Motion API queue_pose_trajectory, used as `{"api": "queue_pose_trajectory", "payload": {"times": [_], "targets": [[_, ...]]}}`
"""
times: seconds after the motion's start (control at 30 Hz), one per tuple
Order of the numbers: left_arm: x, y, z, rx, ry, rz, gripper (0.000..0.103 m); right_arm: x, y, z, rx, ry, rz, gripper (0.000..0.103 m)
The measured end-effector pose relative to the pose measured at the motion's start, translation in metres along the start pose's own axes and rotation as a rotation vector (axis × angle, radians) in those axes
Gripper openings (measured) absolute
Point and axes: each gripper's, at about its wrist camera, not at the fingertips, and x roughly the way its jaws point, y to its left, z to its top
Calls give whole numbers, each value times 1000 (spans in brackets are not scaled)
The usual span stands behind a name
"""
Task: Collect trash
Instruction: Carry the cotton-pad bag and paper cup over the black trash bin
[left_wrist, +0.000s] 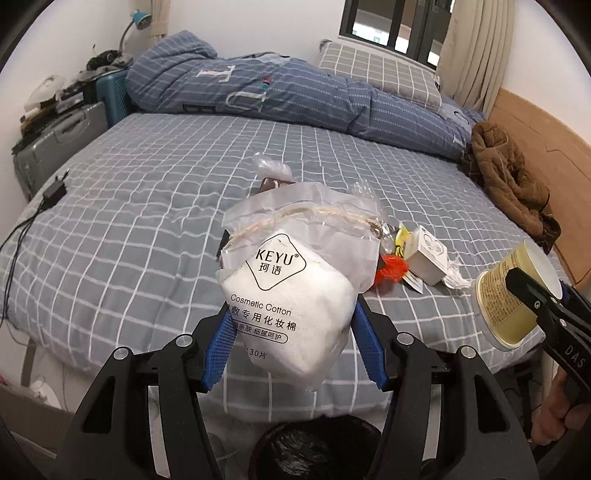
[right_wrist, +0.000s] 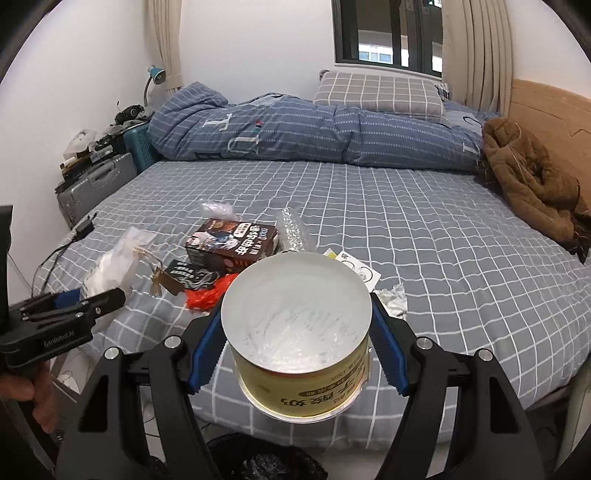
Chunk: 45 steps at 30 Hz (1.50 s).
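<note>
A: What fills the room?

B: A bed (right_wrist: 424, 236) in grey checked sheets, with a rolled blue duvet (right_wrist: 314, 129) along the far side and a brown coat (right_wrist: 532, 188) at the far right.

A: And the trash?

B: A small heap lies near the middle of the sheet: a dark carton (right_wrist: 231, 242), a red scrap (right_wrist: 207, 297), a small white box (left_wrist: 426, 254) and crumpled clear wrappers (right_wrist: 218, 210).

A: What are the grippers doing?

B: The left gripper (left_wrist: 295, 332) has its blue pads clamped on a cosmetic cotton bag (left_wrist: 291, 291), held above the near edge. The right gripper (right_wrist: 297, 343) squeezes an empty yellow tub (right_wrist: 299, 339), to the bag's right.

A: Where do they go?

B: Probably into the black-lined bin (right_wrist: 266, 461) on the floor just below both grippers.

A: Progress?

B: I judge it early: two pieces are lifted, neither dropped yet, and the heap waits.
</note>
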Motion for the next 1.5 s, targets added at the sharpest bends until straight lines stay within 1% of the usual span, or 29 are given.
{"api": "queue_pose_trajectory", "payload": {"times": [0.27, 0.53, 0.63, 0.97, 1.13, 1.3, 1.5], "targets": [[-36, -6, -15, 0, -1, 1, 58, -38, 21, -9, -32, 5, -3, 68], [-72, -9, -27, -3, -21, 0, 58, -72, 28, -19, -19, 5, -9, 68], [-79, -10, -31, 2, -22, 3, 58, -80, 29, -24, -14, 8, -12, 68], [-91, -14, -55, 7, -2, 0, 58, -91, 28, -47, 21, 51, -7, 68], [-91, -18, -71, 19, 28, -2, 57, -95, 29, -60, 37, 76, -3, 68], [-90, -21, -85, 24, 45, 3, 57, -100, 32, -71, 37, 83, -7, 68], [-83, -22, -107, 33, 82, 11, 57, -100, 31, -90, 46, 108, -11, 68]]}}
